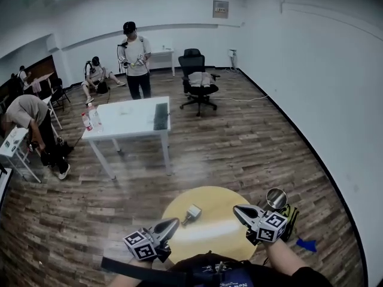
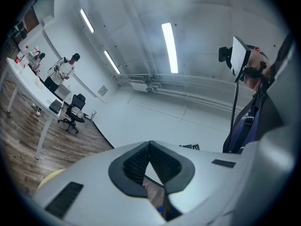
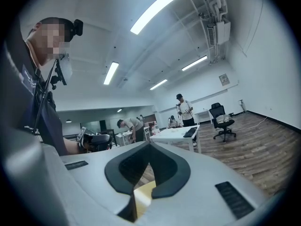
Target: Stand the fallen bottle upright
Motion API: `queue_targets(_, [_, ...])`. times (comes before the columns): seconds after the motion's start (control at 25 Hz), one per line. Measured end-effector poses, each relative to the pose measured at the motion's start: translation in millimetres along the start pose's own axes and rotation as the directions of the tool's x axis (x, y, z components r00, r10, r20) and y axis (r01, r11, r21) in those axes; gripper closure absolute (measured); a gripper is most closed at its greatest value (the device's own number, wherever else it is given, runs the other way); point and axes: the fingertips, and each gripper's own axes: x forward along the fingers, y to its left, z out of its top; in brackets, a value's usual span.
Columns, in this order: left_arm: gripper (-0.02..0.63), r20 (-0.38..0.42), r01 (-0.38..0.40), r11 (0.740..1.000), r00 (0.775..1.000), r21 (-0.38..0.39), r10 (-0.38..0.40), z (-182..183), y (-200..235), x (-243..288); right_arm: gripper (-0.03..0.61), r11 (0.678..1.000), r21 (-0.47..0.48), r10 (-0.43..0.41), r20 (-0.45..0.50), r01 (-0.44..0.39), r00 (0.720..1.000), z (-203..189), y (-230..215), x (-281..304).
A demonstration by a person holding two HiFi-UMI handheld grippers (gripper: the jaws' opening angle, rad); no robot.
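Note:
My left gripper (image 1: pixel 175 222) and right gripper (image 1: pixel 236 209) hover over the near edge of a round yellow table (image 1: pixel 221 232), tips pointing away from me. Both are shut with nothing between the jaws. In the left gripper view the left gripper (image 2: pixel 149 144) points at a white wall, its tips touching. The right gripper (image 3: pixel 149 144) faces the room, and the yellow table (image 3: pixel 143 192) shows through the gap under its tips. Two small bottles (image 1: pixel 90 120) stand on a far white table (image 1: pixel 128 121). No fallen bottle shows in any view.
A small white box (image 1: pixel 192 212) lies on the yellow table. A round metal object (image 1: pixel 276 198), a green item (image 1: pixel 291 215) and a blue scrap (image 1: pixel 306 244) are on the floor at right. An office chair (image 1: pixel 198 82) and several people are further back.

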Motion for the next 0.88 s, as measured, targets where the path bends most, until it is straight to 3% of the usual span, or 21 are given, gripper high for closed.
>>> queue_targets(0.2, [0.611,0.007,-0.072,0.997,0.997,0.02,0.072,-10,9,56,0.578,0.998,0.014,0.064,-0.011,-0.064,0.998,8,-60,-7])
queue_targets(0.56, [0.611,0.047,-0.209,0.978,0.977,-0.013,0.209,-43,13,133,0.578,0.982,-0.001,0.189,-0.042,-0.189,0.981,-11,-153,-1])
queue_targets(0.88, [0.611,0.027,-0.233,0.972,0.972,-0.028,0.234,-42,40,96,0.578,0.988,0.007,0.154,-0.054,-0.154,0.987,-22,-150,39])
